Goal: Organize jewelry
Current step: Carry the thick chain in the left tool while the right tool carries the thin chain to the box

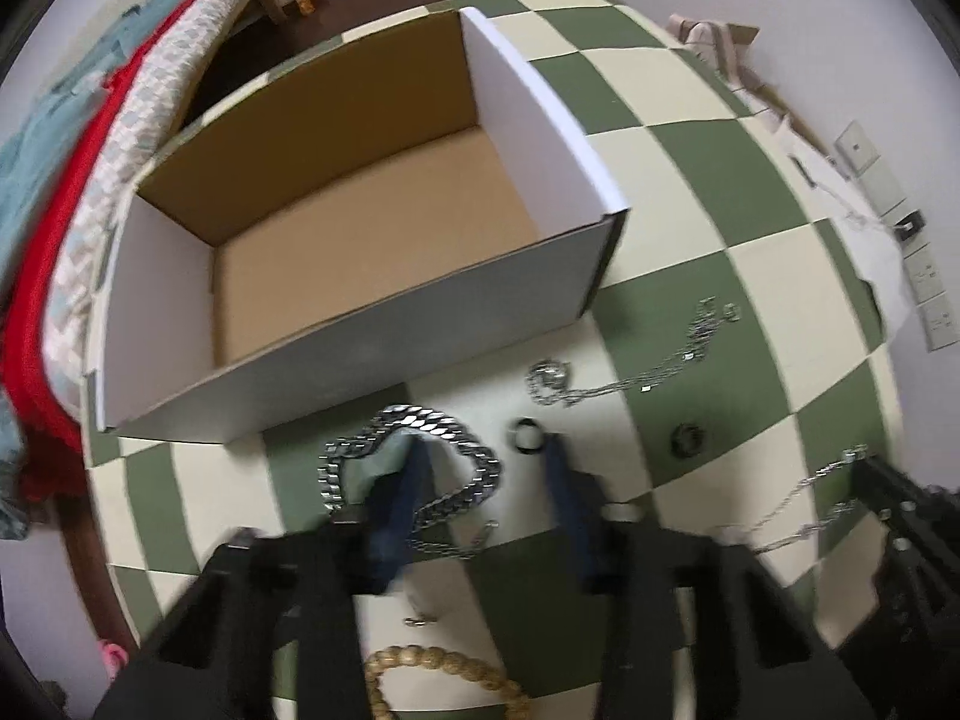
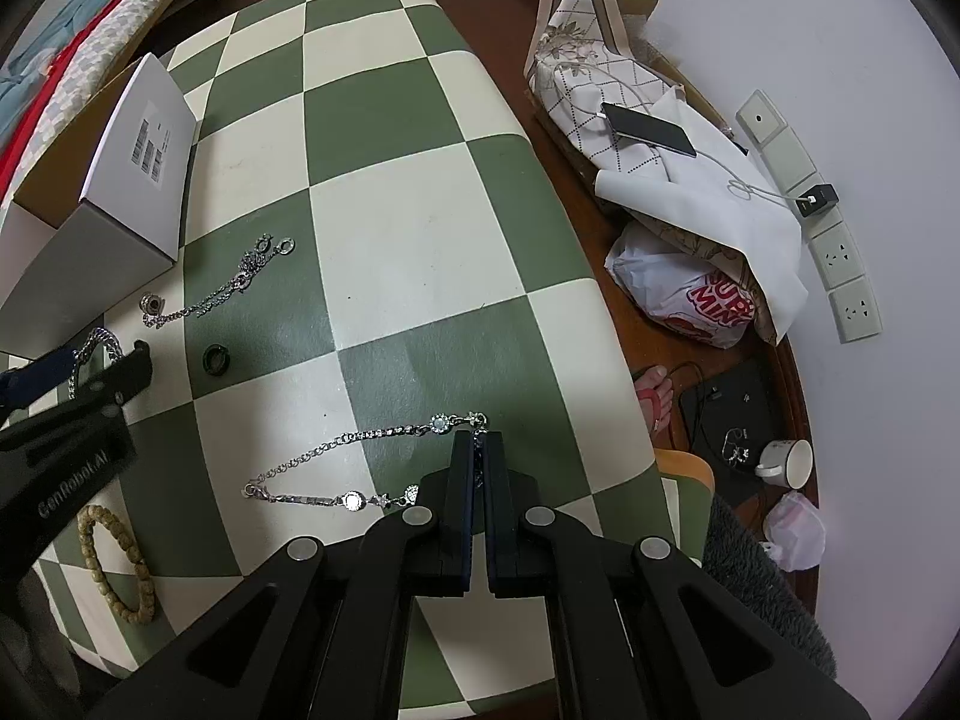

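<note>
On the green-and-cream checked tabletop, my left gripper points down over a chunky silver chain bracelet. Its blue fingers stand apart, the left one inside the bracelet's loop, with one side of the chain between them. A black ring lies at the right fingertip. Just behind stands an open white cardboard box with nothing inside. My right gripper is shut on a thin silver chain with round stones, pinching its far end. A dark ring, a thin link chain and a wooden bead bracelet lie loose.
A bed with red and teal blankets runs along the table's left side. Right of the table, the floor holds a cloth pile with a phone, a plastic bag, a mug and a person's sandalled foot.
</note>
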A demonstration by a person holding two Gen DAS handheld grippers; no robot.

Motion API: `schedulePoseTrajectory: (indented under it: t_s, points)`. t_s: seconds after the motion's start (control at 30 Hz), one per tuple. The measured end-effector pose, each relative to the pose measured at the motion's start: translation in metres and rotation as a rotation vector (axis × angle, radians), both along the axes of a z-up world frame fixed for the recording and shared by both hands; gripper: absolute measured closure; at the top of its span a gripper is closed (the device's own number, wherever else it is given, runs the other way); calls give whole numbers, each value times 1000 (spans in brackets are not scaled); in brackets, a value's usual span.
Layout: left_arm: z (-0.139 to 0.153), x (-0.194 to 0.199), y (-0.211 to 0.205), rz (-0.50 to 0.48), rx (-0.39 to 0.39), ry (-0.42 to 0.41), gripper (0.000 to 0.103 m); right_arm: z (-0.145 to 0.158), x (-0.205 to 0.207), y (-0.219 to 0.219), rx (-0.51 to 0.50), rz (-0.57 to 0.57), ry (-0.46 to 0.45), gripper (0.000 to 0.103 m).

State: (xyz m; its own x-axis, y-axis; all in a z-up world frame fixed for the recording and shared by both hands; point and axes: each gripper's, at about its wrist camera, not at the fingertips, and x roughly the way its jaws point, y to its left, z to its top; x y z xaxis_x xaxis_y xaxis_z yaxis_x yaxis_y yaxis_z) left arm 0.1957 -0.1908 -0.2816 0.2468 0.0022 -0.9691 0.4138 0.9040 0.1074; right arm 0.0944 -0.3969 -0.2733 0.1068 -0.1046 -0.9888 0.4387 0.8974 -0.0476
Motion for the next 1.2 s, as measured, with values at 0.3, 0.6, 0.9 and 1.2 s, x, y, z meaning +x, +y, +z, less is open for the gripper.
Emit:
schedulePoseTrajectory:
  t_s: [0.3, 0.6, 0.9, 1.2]
  points:
    - [5, -10, 2, 11, 16, -28, 100, 1, -2, -2, 13, -5, -4, 100]
    - [26, -29, 5, 0, -2, -56, 101, 7, -6, 2, 24, -6, -26, 101]
    - [53, -46, 16, 20, -37, -89, 101, 35, -9, 5, 40, 3, -99, 103]
    - [102, -37, 46, 102, -141, -137, 101, 85, -9, 12, 86, 16, -220, 103]
